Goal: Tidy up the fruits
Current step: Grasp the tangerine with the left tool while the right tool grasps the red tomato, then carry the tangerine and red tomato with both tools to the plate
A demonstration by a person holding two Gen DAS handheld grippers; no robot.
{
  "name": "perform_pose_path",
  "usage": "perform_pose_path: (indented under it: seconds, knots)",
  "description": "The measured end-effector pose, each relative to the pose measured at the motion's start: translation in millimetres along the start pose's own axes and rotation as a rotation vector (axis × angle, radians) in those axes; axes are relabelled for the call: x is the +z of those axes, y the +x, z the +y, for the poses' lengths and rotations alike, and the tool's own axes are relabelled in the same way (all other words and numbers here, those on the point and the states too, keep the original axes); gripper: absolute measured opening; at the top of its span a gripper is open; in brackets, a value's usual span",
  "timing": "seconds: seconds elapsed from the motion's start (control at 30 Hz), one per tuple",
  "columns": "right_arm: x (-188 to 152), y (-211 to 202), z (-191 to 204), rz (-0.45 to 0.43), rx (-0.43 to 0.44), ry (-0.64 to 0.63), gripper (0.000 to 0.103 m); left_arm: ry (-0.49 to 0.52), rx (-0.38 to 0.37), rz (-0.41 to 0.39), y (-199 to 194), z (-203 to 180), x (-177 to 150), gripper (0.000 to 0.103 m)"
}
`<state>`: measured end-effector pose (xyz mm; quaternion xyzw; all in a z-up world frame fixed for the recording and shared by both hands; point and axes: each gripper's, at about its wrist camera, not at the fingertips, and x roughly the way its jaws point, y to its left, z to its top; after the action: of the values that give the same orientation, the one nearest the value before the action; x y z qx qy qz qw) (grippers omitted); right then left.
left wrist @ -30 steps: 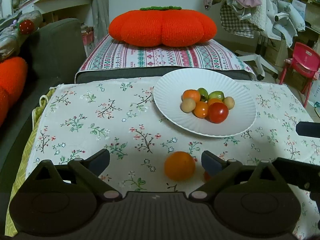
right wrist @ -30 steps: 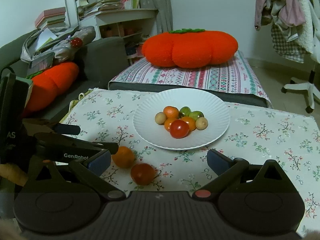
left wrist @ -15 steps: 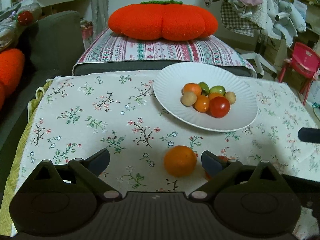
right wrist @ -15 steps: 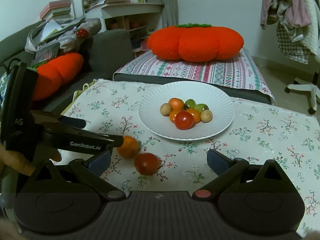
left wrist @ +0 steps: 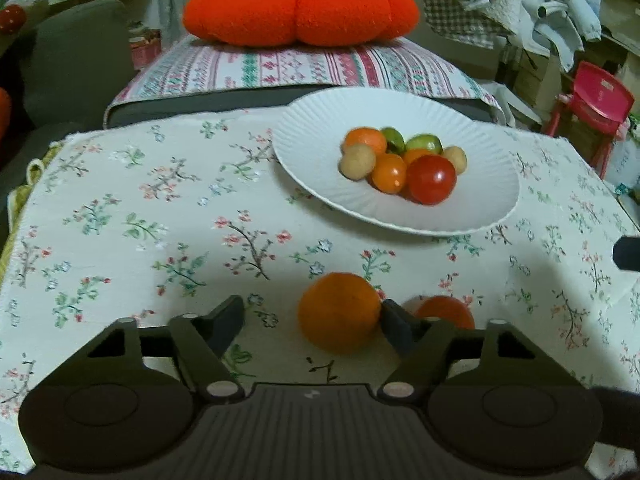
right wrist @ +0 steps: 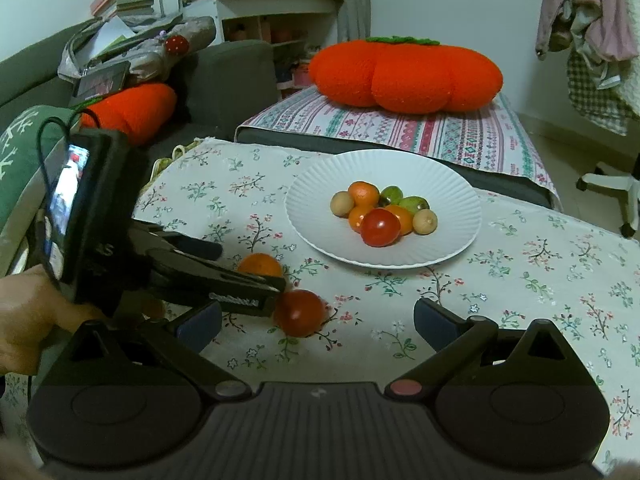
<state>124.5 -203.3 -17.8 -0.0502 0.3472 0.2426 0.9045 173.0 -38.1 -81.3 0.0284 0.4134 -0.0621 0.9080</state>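
Two fruits lie loose on the flowered tablecloth (left wrist: 160, 208): an orange (left wrist: 339, 312) and a red tomato (right wrist: 299, 312), just beside each other at the near edge. The rest are already gathered on the white plate (right wrist: 320, 184) further back.

On the plate: a red tomato, three or so small orange fruits, two green ones, two pale tan ones, all bunched together in the middle. Rim and much of the plate surface bare, so room is left.

Left gripper (left wrist: 312, 320): low over the cloth, the orange between its fingers. Jaws closing. The finger on the tomato's side sits against the orange; the other finger stands apart from it, cloth showing in the gap. No pinch yet. In the right wrist view that same finger runs between orange and tomato, close to the tomato.

Right gripper (right wrist: 316, 326): fingers spread wide, nothing between them, pointing toward the plate with the loose tomato just ahead on its left side.

Judgement: most of the sorting looks done. Left to do: grip the orange, carry it to the plate, then the loose tomato likewise. Risk: closing finger may nudge the tomato and set it rolling.
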Motion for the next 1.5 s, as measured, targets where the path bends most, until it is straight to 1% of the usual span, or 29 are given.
perform_pose_path:
  seconds: [0.1,0.17,0.33,0.8,1.07,1.23,1.37,1.43,1.47,1.5]
  knots:
    - [0,0,0,0.001,-0.002,0.001,0.102,0.013,-0.005,-0.007,2,-2,-1,0.044]
    - [0,1,0,0.002,-0.005,0.001,0.102,0.018,-0.019,-0.008,2,-3,0,0.027]
    - [1,1,-1,0.002,-0.007,0.002,0.102,0.02,-0.021,-0.01,3,-4,0,0.026]
    - [-1,9,0,0.026,-0.017,-0.006,0.102,-0.06,-0.017,0.013,-7,8,5,0.025]
    - [-3,23,2,0.059,-0.018,-0.016,0.102,-0.103,-0.012,-0.012,-23,23,9,0.025]
    - [-3,37,3,0.068,-0.004,-0.019,0.1,-0.133,-0.014,-0.022,-31,31,12,0.025]
    - [-2,50,9,0.062,0.012,-0.037,0.093,-0.142,-0.01,-0.027,-34,34,13,0.025]
    - [-2,57,13,0.065,0.004,-0.05,0.089,-0.145,-0.008,-0.026,-33,35,13,0.025]
    - [-3,61,14,0.071,0.002,-0.053,0.085,-0.147,-0.006,-0.025,-33,36,13,0.025]
    - [-4,64,15,0.077,0.001,-0.054,0.079,-0.148,-0.005,-0.024,-33,36,13,0.025]
